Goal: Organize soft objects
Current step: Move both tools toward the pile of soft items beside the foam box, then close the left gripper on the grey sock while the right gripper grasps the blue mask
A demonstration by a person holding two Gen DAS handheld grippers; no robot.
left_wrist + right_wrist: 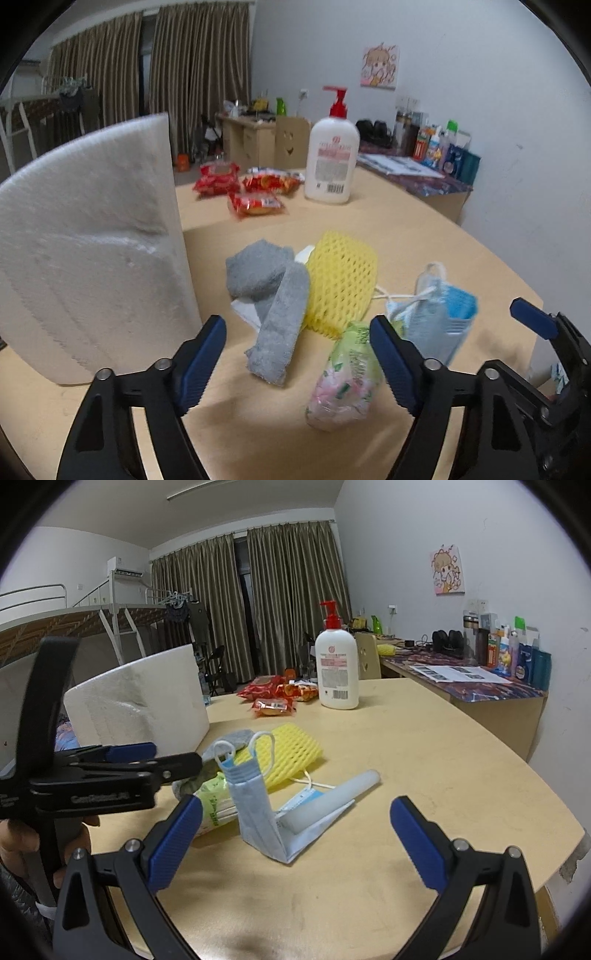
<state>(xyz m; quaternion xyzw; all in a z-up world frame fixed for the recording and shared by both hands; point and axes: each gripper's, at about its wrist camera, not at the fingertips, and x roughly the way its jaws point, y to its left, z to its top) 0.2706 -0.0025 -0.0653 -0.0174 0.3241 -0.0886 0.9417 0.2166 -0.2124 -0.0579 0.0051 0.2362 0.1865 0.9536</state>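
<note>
A pile of soft things lies mid-table: a grey towel, a yellow foam net, a floral tissue pack and a blue face mask. My left gripper is open, low over the table, with the towel end and tissue pack between its fingers. In the right wrist view the mask stands folded in front, beside the net, tissue pack and a white foam tube. My right gripper is open and empty just before the mask. The left gripper shows at left.
A big white foam block stands at left, also in the right wrist view. A lotion pump bottle and red snack packs sit farther back. A cluttered side desk runs along the right wall. The table edge curves at right.
</note>
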